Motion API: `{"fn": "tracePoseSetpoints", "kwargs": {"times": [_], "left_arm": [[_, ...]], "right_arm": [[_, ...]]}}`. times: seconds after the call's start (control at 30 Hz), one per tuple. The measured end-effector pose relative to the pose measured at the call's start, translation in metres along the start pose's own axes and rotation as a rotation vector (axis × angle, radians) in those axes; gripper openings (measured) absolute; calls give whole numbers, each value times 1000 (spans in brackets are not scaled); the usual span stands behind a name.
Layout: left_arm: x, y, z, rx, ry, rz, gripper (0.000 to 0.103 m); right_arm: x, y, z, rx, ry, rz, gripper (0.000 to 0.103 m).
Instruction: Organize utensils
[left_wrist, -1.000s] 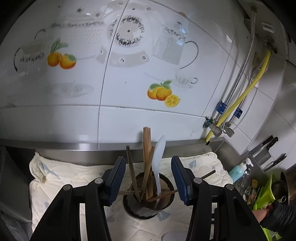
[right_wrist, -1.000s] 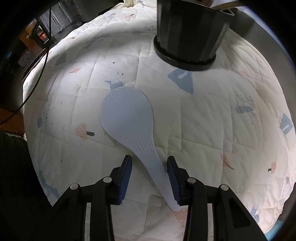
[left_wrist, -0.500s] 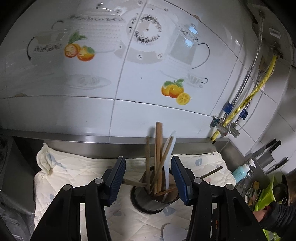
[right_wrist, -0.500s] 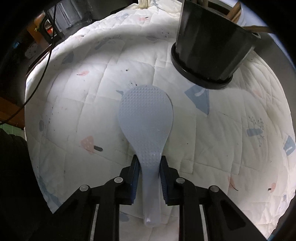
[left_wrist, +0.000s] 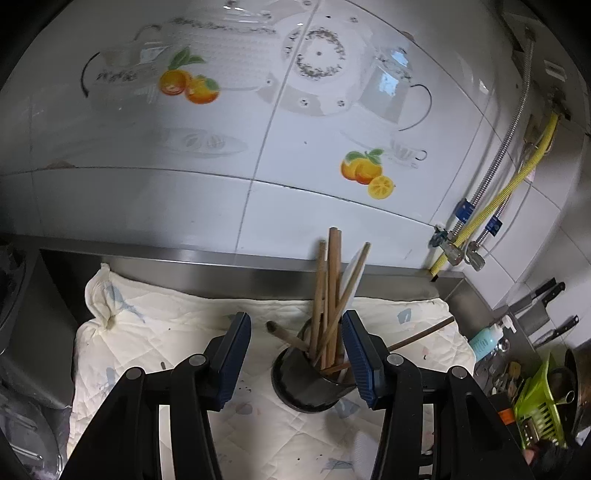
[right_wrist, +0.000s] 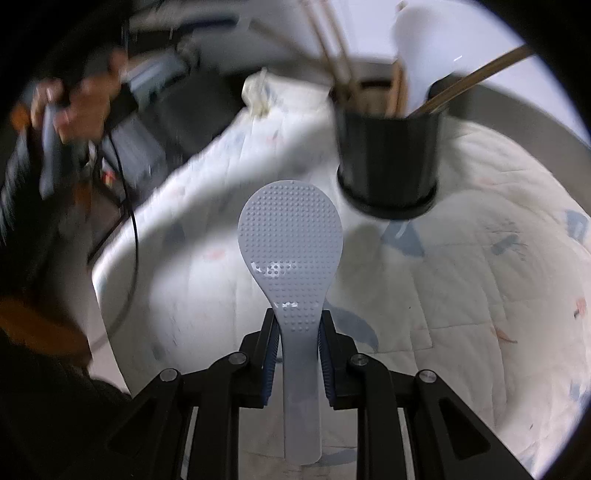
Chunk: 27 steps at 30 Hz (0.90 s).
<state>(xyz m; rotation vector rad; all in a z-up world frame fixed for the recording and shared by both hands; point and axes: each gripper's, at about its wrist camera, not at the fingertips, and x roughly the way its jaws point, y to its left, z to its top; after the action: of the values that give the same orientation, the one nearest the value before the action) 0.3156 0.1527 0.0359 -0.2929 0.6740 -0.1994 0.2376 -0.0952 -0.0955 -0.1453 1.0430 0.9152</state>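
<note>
Nearest, the right gripper (right_wrist: 297, 338) is clamped on the neck of a pale, dimpled rice paddle (right_wrist: 291, 236), raised clear of the quilted mat (right_wrist: 480, 295), apparently for carrying. Beyond stands the black utensil holder (right_wrist: 388, 162), packed with wooden chopsticks (left_wrist: 332, 288). The left gripper (left_wrist: 295, 347) hangs spread and empty, framing that holder.

rice paddle (right_wrist: 290, 247) now off the quilt (right_wrist: 480, 280), clamped in right hand-held gripper (right_wrist: 296, 332)

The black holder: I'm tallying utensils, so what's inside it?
Inside the black holder: wooden chopsticks and a white paddle. Its wall hides their lower ends.
</note>
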Motion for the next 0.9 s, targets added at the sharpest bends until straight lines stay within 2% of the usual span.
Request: {"fn": "tracePoseSetpoints", "kwargs": {"times": [0.07, 0.2, 0.4, 0.5, 0.63, 0.9], "left_arm": [[-1, 3, 0, -5, -2, 3, 55], [-2, 7, -2, -17, -4, 11, 55], [-6, 8, -3, -18, -7, 11, 55], [-10, 11, -2, -15, -17, 16, 55], [-14, 20, 1, -32, -29, 23, 55], [-15, 28, -2, -35, -22, 35, 55]], "right_arm": [[-17, -5, 0, 50, -84, 8, 23], [-43, -12, 23, 119, -267, 2, 24], [-47, -26, 74, 184, -429, -17, 24], [-39, -34, 99, 207, -478, -24, 24], [-29, -37, 127, 168, -507, -88, 23], [-1, -45, 149, 153, -518, -125, 23]]}}
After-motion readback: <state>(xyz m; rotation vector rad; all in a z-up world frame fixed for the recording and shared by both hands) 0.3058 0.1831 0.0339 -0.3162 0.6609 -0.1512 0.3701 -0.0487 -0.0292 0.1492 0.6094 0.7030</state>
